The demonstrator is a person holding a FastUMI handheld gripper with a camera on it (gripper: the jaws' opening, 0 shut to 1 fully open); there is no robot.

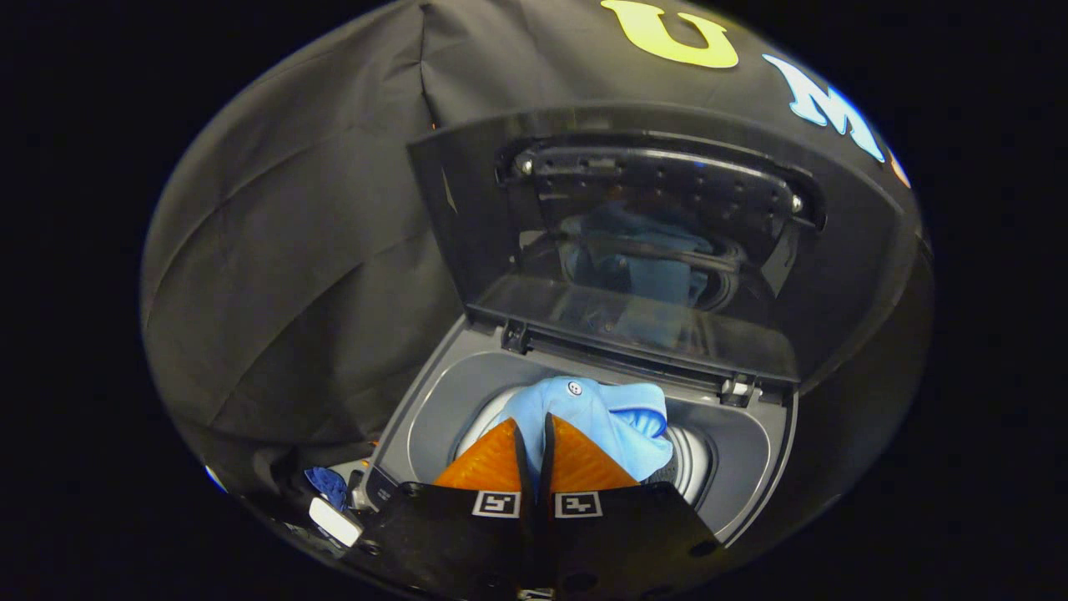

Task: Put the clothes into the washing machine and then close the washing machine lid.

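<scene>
Black cloth walls close in the booth behind everything. In front of it stands the washing machine (751, 467), a top-loader with a grey top deck around a round drum opening. The task's thing, a light blue garment (617, 417) with a small white button, sits bunched in that opening, heaped up at the mouth rather than sunk deep. The lid (617, 250) stands raised behind it, hinged at the back, its dark glossy inside mirroring the blue cloth.

My gripper (534, 434) points down and forward at the drum from above, its fingers pressed close together with only a thin slit between them. The tips lie against the near edge of the garment — whether a fold is pinched in that slit I cannot tell.

My worry: if cloth is caught there, pulling away could drag the garment back out over the rim. And a heap riding this high could snag under the lid and stop it shutting flat — I would want it pushed lower first.
</scene>
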